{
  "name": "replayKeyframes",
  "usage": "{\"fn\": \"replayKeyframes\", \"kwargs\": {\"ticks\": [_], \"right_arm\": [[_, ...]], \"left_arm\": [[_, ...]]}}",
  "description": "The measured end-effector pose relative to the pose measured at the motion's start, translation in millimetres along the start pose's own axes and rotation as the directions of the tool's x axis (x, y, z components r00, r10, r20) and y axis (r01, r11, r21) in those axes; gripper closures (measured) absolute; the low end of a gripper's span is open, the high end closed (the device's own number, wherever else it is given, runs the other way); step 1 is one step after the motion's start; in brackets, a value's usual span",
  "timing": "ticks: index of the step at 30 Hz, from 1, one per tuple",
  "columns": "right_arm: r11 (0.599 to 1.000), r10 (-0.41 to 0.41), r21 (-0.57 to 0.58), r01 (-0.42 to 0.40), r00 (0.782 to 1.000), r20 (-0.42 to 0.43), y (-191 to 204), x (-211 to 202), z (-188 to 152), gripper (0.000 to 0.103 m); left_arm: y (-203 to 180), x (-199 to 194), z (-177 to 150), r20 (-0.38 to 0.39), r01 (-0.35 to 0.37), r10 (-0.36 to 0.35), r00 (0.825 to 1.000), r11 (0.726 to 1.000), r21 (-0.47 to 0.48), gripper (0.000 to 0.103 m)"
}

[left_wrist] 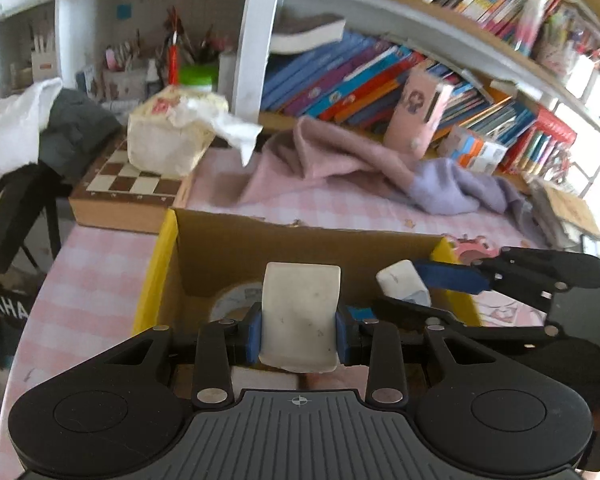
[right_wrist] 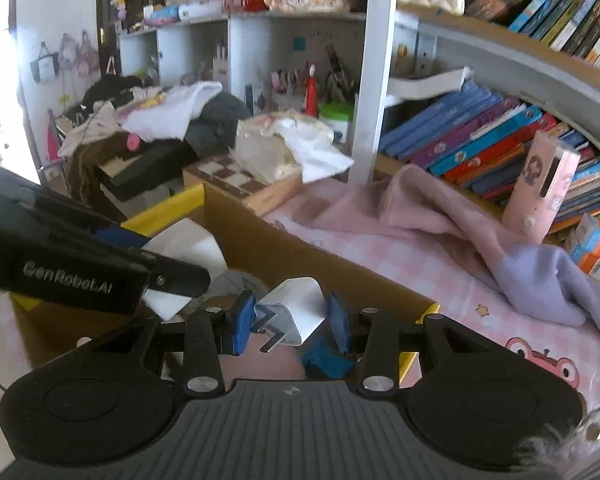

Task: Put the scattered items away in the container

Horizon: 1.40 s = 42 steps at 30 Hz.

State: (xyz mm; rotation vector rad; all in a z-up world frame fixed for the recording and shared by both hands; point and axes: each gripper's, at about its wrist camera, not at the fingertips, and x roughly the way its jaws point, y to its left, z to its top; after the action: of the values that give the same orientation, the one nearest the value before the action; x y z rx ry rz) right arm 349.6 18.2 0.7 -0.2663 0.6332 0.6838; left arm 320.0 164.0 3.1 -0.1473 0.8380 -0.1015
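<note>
Open box (left_wrist: 204,248), tape roll (left_wrist: 236,298) inside

My left gripper (left_wrist: 299,322) is clamped on a white rectangular block (left_wrist: 300,316); my right gripper (right_wrist: 290,320), tilted downward alongside, pinches a white plug adapter (right_wrist: 294,314).

- "GenRobot.AI" stands in grey letters on the black side of the left gripper (right_wrist: 204,276), seen from the right wrist view.
- White letters "AHA" show on a dark thing (left_wrist: 4,312) past the table's left edge, cut off.
- Book spines on the shelves are too blurred to read.
</note>
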Motion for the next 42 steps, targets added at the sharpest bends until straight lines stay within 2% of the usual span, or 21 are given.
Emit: {"fn": "replayKeyframes", "kwargs": {"ticks": [4,9,27,28,29,30,31,34,38,42], "right_arm": [[0.999,0.000,-0.044,-0.003,0.998,-0.059,0,20,-1,0.065],[0.999,0.016,-0.049,-0.021,0.994,-0.110,-3,32,-7,0.065],[0.992,0.000,-0.127,-0.015,0.994,-0.111,5,45,-2,0.065],[0.992,-0.003,-0.127,-0.011,0.994,-0.110,5,45,-2,0.065],[0.992,-0.009,-0.127,-0.004,0.995,-0.102,5,44,-2,0.063],[0.992,-0.017,-0.128,0.006,0.996,-0.088,5,42,-3,0.055],[0.991,-0.026,-0.130,0.017,0.997,-0.074,5,40,-3,0.052],[0.994,-0.027,-0.107,0.020,0.998,-0.063,3,34,-3,0.052],[0.995,-0.041,-0.091,0.037,0.998,-0.045,6,19,-4,0.053],[0.996,-0.059,-0.068,0.059,0.998,0.006,13,-6,-3,0.054]], "left_arm": [[6,21,5,-0.042,-0.039,0.039,0.998,0.999,0.002,0.070],[0,36,3,-0.079,-0.047,0.050,0.996,0.998,0.041,0.069],[7,52,-1,-0.118,-0.057,0.062,0.991,0.998,0.039,0.068],[8,51,-1,-0.111,-0.060,0.064,0.992,0.997,0.039,0.066],[8,49,0,-0.100,-0.056,0.059,0.993,0.998,0.036,0.058],[8,47,0,-0.084,-0.047,0.050,0.995,0.998,0.032,0.055],[8,43,0,-0.065,-0.041,0.042,0.997,0.999,0.028,0.044],[8,30,0,-0.019,-0.009,0.009,1.000,1.000,0.018,0.033],[1,6,-5,0.052,-0.038,0.036,0.998,0.998,0.048,0.030],[-4,-26,-15,0.123,-0.040,0.032,0.992,0.997,0.060,0.029]]}}
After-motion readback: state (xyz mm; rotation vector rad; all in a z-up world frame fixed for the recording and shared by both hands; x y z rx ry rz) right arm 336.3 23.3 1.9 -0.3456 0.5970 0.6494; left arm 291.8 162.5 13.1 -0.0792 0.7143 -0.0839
